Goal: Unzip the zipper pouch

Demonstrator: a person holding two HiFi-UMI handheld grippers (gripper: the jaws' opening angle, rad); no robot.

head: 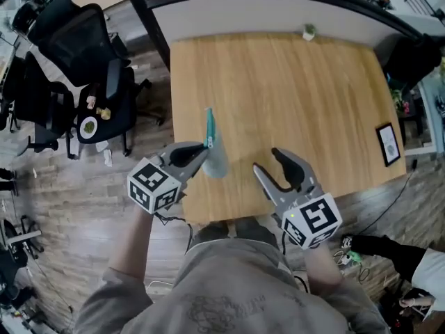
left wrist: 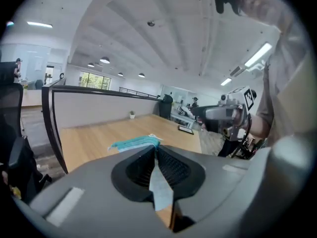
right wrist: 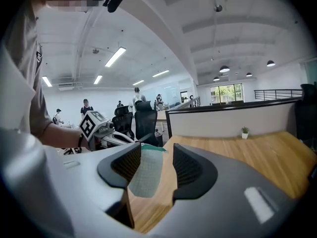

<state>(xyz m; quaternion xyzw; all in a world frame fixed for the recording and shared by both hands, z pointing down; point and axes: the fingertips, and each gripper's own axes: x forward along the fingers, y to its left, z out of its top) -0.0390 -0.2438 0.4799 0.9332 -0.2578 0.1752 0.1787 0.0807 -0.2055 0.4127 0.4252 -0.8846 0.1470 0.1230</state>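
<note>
My left gripper (head: 203,149) is pinched tight on one end of the pouch (head: 217,160), holding it up over the near edge of the table (head: 292,96). My right gripper (head: 266,160) stands wide and empty close by. I should hold the left end firm and take the pull cleanly, though I can't make it out. The pouch is pale, see-through mesh with a teal zipper (head: 209,125).

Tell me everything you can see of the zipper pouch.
The zipper pouch is a thin, see-through mesh-like sleeve with a teal zipper strip along its top edge. The left gripper pinches one end, holding it edge-up over the wooden table; the right gripper stands open, clear of it. Whether the zipper is open cannot be told.
</note>
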